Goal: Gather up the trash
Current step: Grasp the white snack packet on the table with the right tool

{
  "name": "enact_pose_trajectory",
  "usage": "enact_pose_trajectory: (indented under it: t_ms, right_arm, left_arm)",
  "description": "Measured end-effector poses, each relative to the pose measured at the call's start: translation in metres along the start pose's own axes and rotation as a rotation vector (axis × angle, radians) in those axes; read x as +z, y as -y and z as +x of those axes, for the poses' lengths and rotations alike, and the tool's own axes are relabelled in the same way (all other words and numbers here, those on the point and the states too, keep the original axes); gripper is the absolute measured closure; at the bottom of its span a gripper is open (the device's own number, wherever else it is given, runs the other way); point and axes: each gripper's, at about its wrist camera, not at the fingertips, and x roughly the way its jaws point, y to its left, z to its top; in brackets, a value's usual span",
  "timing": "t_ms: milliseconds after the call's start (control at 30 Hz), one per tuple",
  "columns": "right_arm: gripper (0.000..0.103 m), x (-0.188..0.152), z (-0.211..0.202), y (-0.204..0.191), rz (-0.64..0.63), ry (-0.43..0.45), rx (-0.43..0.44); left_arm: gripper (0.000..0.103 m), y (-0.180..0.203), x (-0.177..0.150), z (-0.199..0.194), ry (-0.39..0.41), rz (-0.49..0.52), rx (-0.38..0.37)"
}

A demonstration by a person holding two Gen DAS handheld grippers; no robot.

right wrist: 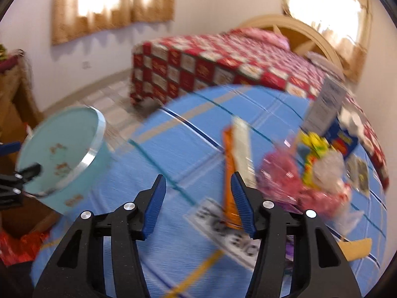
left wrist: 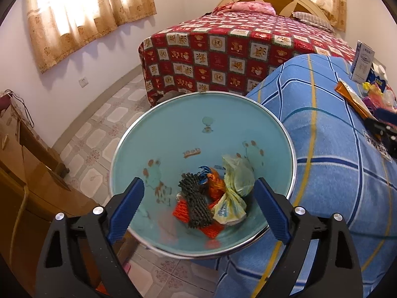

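Observation:
My left gripper (left wrist: 199,182) hangs open over a pale blue trash bin (left wrist: 198,124) with a metal rim, with nothing between its fingers. At the bin's bottom lie a dark knitted scrap (left wrist: 194,203), an orange wrapper (left wrist: 215,183) and a knotted yellowish plastic bag (left wrist: 235,188). In the blurred right wrist view my right gripper (right wrist: 198,175) is open above the blue checked tablecloth (right wrist: 178,144) and holds nothing. A long orange wrapper (right wrist: 229,164) lies just behind its right finger. A pile of pink, yellow and clear plastic trash (right wrist: 297,173) lies further right. The bin (right wrist: 62,134) stands at the left.
An upright white carton (right wrist: 327,104) and a blue box stand behind the pile. A bed with a red patchwork cover (left wrist: 223,49) fills the back. Wooden furniture (left wrist: 22,173) lines the left, with tiled floor (left wrist: 104,124) between. A white label lies on the cloth (right wrist: 223,233).

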Motion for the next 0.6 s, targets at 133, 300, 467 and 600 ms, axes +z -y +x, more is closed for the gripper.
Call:
enact_pose_trajectory:
  t_ms: [133,300,467,600]
  right_arm:
    - [0.051,-0.008,0.013,0.016,0.016,-0.050,-0.046]
    - [0.051,-0.010,0.022,0.026,0.026,-0.091,-0.035]
    - [0.067,-0.011,0.030,0.035,0.062,-0.115,0.005]
    - [0.087,-0.012,0.024,0.026,0.044,-0.092,0.033]
  left_arm:
    - [0.014,0.010,0.003,0.002,0.006,0.005,-0.011]
    - [0.014,0.011,0.001,0.004,0.000,0.017,-0.006]
    - [0.014,0.005,0.002,0.003,0.001,0.000,0.005]
    - [0.014,0.006,0.004,-0.004,0.025,0.009,0.014]
